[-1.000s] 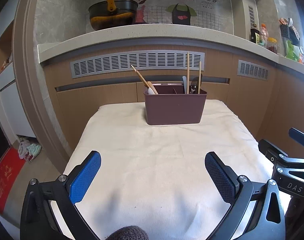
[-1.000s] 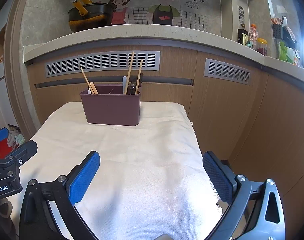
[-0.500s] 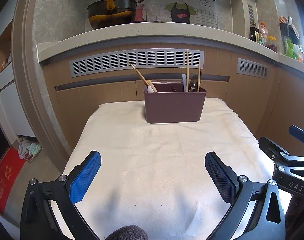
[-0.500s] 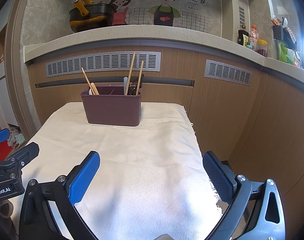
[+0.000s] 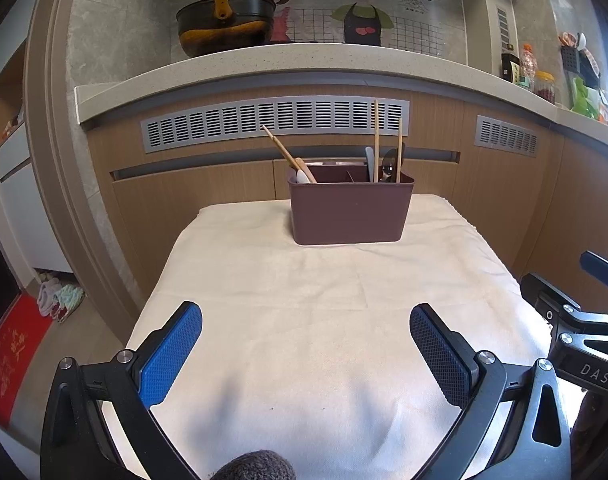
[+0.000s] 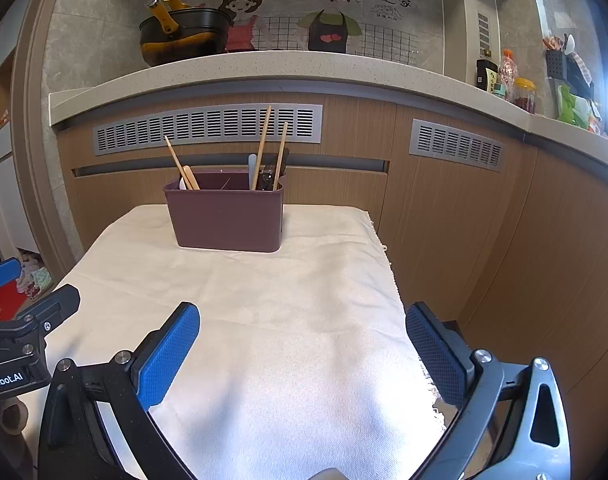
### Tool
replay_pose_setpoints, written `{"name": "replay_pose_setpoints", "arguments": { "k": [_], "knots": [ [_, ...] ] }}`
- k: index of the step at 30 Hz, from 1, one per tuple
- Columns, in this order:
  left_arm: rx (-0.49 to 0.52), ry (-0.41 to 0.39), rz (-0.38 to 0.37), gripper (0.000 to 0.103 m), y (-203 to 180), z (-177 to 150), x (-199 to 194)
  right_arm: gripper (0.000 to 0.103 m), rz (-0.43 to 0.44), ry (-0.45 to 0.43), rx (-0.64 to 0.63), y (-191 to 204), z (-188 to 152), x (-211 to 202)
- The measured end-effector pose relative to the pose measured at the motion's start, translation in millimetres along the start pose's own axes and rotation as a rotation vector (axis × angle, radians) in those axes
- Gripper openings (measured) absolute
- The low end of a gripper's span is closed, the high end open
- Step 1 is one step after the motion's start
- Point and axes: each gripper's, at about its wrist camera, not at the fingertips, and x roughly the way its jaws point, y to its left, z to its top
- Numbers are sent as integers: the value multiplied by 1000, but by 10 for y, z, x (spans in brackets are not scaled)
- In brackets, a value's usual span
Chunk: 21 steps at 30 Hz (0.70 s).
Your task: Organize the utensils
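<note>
Left wrist: utensil caddy (image 5: 350, 210) well beyond spread fingers (image 5: 170, 354).

Right gripper (image 6: 302, 344) at 6 o'clock, jaws wide apart, holding nothing, above a cream cloth (image 6: 264, 312). Toward 12 o'clock, a maroon utensil caddy (image 6: 225, 216) stands upright on the cloth, holding chopsticks (image 6: 261, 148). At 9 o'clock, part of the left gripper (image 6: 20, 332). Black pot (image 6: 182, 36) at 11 o'clock on the counter (image 6: 304, 70).
</note>
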Motion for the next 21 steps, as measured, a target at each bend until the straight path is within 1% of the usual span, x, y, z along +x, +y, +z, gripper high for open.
{"name": "replay_pose_setpoints", "arguments": {
  "k": [21],
  "knots": [
    [-8, -1, 7, 103, 0, -10, -29, 102, 5, -2, 2, 5, -14, -10]
  ]
}}
